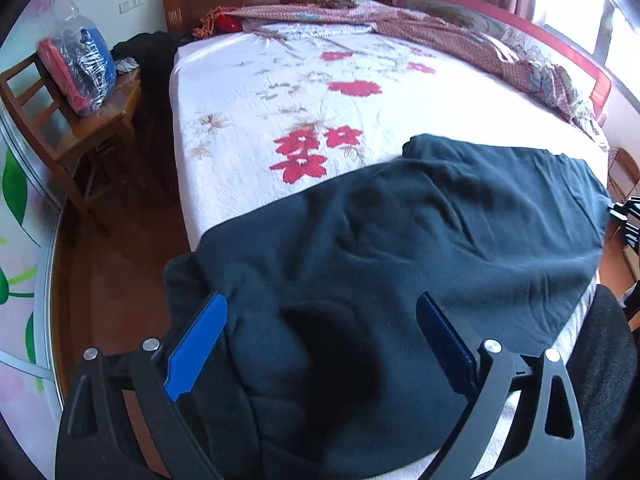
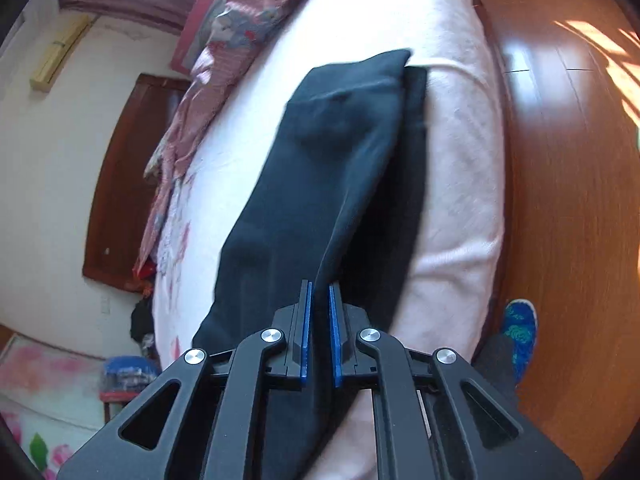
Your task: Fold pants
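The right gripper [image 2: 319, 292] pinches the near edge of the dark pants [image 1: 420, 240] on the bed [image 1: 248, 92], while the left gripper [image 1: 322, 312] hovers wide apart over them.

Right gripper [image 2: 319, 300] is pinching a fold of the dark pants [image 2: 320, 168] between its blue pads [image 2: 306, 332], jaws nearly closed with cloth running through the gap. Pants are stretching away from the gripper across the bed [image 2: 452, 184], the far end lying flat, a second dark layer showing along the right edge. A patterned quilt [image 2: 208, 92] is bunching along the bed's left side. The wooden headboard [image 2: 116, 184] is standing against the wall at left. The wood floor [image 2: 560, 160] is catching sunlight at right. A blue slipper [image 2: 520, 328] is sitting on the floor beside the bed.
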Action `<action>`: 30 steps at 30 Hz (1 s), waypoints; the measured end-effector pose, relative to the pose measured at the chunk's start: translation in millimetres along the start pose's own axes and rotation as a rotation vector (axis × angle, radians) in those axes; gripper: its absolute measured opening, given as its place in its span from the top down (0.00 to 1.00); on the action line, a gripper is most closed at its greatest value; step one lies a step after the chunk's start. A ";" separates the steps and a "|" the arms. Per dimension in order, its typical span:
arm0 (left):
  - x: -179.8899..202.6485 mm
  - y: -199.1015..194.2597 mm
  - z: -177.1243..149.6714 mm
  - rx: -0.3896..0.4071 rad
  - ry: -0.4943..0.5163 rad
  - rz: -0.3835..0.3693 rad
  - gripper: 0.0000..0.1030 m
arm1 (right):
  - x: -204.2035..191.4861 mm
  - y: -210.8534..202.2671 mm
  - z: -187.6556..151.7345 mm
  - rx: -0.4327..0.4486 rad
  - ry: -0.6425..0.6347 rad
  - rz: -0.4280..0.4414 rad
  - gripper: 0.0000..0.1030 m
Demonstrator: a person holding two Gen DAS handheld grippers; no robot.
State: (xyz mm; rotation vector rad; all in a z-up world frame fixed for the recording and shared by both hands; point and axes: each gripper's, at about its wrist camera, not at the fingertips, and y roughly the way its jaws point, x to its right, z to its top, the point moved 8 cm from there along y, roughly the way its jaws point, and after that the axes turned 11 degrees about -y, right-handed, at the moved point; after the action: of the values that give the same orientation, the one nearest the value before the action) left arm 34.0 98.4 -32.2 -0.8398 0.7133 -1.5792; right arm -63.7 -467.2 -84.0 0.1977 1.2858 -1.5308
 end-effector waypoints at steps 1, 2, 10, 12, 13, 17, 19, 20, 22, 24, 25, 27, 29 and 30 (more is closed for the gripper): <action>-7.4 -8.9 1.9 0.021 -0.008 -0.003 0.06 | -29.4 7.5 -11.5 -0.053 -0.052 0.068 0.87; -18.2 -16.4 4.9 0.038 -0.019 -0.003 0.06 | -66.1 19.2 -26.0 -0.126 -0.115 0.160 0.79; -87.8 19.6 44.6 -0.001 -0.112 -0.212 0.06 | -336.4 145.3 -162.3 -0.586 -1.007 0.401 0.47; -89.2 37.1 47.8 -0.033 -0.128 -0.278 0.06 | -360.4 182.1 -174.2 -0.627 -1.152 0.331 0.44; -89.3 48.4 48.0 -0.061 -0.133 -0.296 0.06 | -367.1 197.6 -180.6 -0.659 -1.213 0.305 0.39; -81.3 80.5 37.3 -0.167 -0.189 -0.389 0.06 | -358.1 245.8 -207.0 -0.913 -1.314 0.228 0.35; -72.1 88.0 29.2 -0.208 -0.195 -0.421 0.05 | -340.9 258.3 -219.0 -0.967 -1.406 0.141 0.35; -69.4 89.9 28.2 -0.201 -0.180 -0.405 0.06 | -335.9 257.3 -226.2 -0.981 -1.435 0.158 0.44; -68.0 94.0 26.2 -0.204 -0.181 -0.365 0.14 | -338.8 251.1 -231.9 -0.935 -1.470 0.177 0.68; -75.3 98.2 29.0 -0.194 -0.229 -0.314 0.29 | -344.3 242.6 -230.9 -0.866 -1.509 0.167 0.80; -81.7 98.0 30.8 -0.195 -0.283 -0.332 0.32 | -346.5 240.5 -226.3 -0.837 -1.496 0.161 0.86; -89.8 96.9 31.9 -0.188 -0.345 -0.334 0.37 | -355.8 237.8 -207.3 -0.754 -1.449 0.162 0.92; -88.3 93.4 32.0 -0.160 -0.330 -0.292 0.41 | -362.4 237.7 -194.8 -0.694 -1.439 0.163 0.92; -88.8 91.5 32.6 -0.153 -0.329 -0.271 0.44 | -363.8 241.0 -197.0 -0.682 -1.449 0.145 0.92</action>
State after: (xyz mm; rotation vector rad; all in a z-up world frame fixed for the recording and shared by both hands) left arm 119.6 171.1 -100.8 -1.3193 0.5012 -1.5830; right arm 180.3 -56.1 -59.5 -1.0517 0.4687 -0.6462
